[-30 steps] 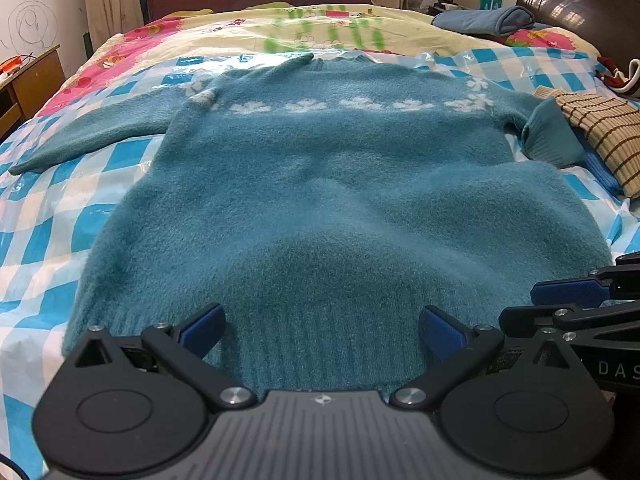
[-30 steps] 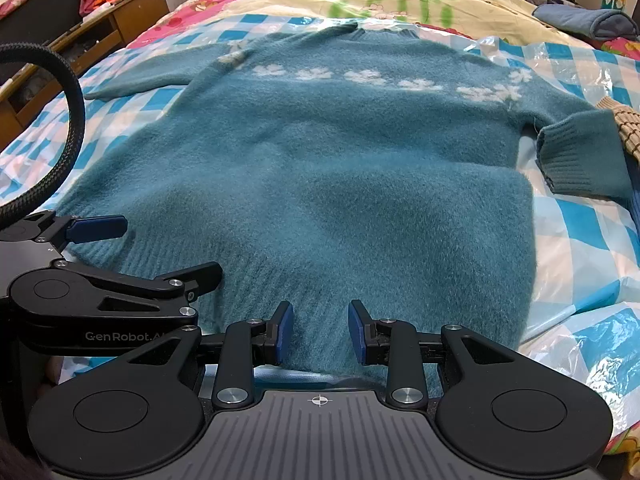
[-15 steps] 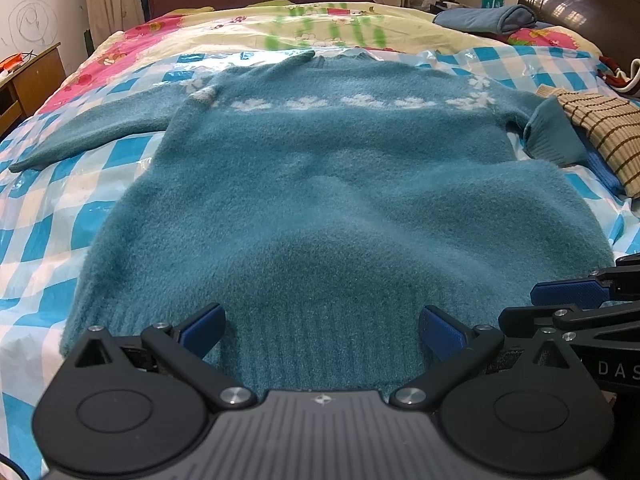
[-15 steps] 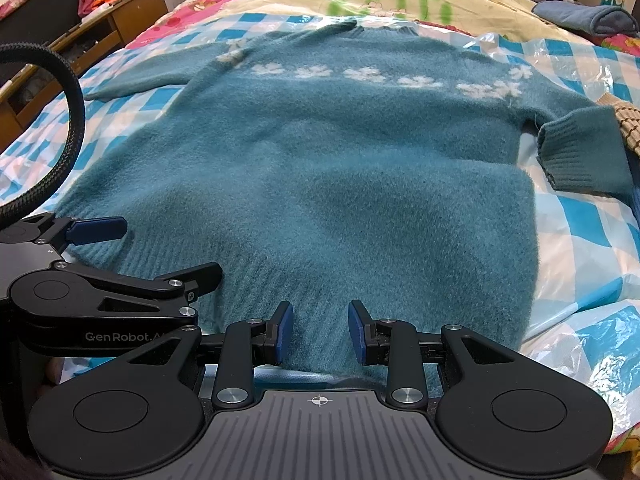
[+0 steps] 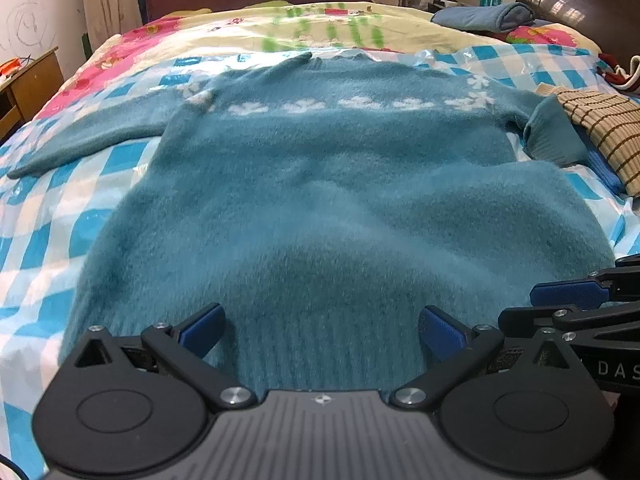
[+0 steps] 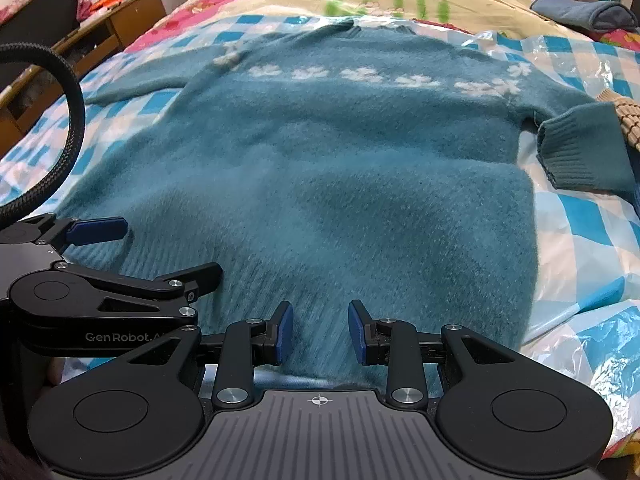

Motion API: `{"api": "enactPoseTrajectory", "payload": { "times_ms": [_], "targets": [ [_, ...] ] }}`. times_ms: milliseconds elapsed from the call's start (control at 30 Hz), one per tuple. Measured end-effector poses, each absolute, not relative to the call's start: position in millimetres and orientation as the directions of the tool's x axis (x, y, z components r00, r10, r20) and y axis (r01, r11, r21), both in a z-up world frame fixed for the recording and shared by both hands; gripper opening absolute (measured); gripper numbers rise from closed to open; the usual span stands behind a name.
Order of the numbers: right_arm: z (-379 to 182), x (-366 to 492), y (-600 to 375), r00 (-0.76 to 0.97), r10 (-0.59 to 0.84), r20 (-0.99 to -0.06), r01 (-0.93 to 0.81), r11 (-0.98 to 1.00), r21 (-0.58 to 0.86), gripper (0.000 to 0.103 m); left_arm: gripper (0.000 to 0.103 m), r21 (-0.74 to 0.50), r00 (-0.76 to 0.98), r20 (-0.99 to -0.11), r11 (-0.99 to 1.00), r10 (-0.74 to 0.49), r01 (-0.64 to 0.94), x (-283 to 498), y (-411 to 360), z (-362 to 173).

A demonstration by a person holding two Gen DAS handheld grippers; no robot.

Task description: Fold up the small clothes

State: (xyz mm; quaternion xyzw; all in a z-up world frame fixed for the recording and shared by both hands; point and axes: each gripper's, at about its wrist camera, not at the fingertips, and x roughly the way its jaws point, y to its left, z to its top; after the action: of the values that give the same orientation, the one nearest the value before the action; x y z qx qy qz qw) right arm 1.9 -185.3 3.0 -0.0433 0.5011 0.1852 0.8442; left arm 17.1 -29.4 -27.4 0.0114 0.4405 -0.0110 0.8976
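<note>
- The bed [image 5: 132, 208], under a blue-and-white checked plastic sheet [image 6: 592, 232], looks the same as a second ago; nothing on it has shifted.
- The teal sweater [image 5: 320, 184] lies spread flat on that sheet, front up, hem nearest both cameras, neckline at the far end. Its place and outline match the earlier frames.
- Its one sleeve [image 5: 88, 136] stretches straight out to the picture's left; the other sleeve [image 6: 576, 152] is folded back so the ribbed cuff rests beside the body, on the picture's right. Neither has changed.
- A row of white flowers [image 6: 360, 74] runs across the chest.
- A tan striped garment [image 5: 600, 128] sits just beside the folded cuff, unmoved.
- A folded blue cloth [image 5: 484, 18] lies far up the bed, near the dark headboard [image 5: 576, 4].
- A wooden desk [image 6: 100, 36] stands off the bed's left edge.
- The left gripper [image 5: 320, 328] hovers over the ribbed hem with its jaws spread wide, released and gripping nothing; same stance as before.
- The right gripper [image 6: 320, 332] sits just beside it, also at the hem. Its jaws are partly closed with sweater fabric between the blue pads [image 6: 285, 332]; whether they pinch the hem or only straddle it, I cannot tell. The gap has not changed.
- A black braided cable [image 6: 68, 120] loops at the right view's left edge, as earlier.
</note>
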Motion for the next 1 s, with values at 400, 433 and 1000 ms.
{"api": "enactPoseTrajectory", "payload": {
  "times_ms": [400,433,1000],
  "targets": [
    [10.7,24.3,-207.8,0.458,0.285,-0.842,-0.294,0.942,0.159,0.034,0.103,0.03,0.632,-0.775,0.997,-0.021,0.07,48.0,-47.4,-13.4],
    [11.6,26.6,-209.6,0.461,0.285,-0.84,-0.288,0.944,0.162,0.034,0.103,0.029,0.634,-0.773,0.997,-0.022,0.071,50.8,-48.8,-12.5],
    [17.5,108.9,-296.8,0.631,0.103,-0.769,-0.026,0.993,0.112,0.044,0.103,-0.013,0.653,-0.752,0.993,-0.088,0.119,99.8,-74.7,-8.0]
  ]
}}
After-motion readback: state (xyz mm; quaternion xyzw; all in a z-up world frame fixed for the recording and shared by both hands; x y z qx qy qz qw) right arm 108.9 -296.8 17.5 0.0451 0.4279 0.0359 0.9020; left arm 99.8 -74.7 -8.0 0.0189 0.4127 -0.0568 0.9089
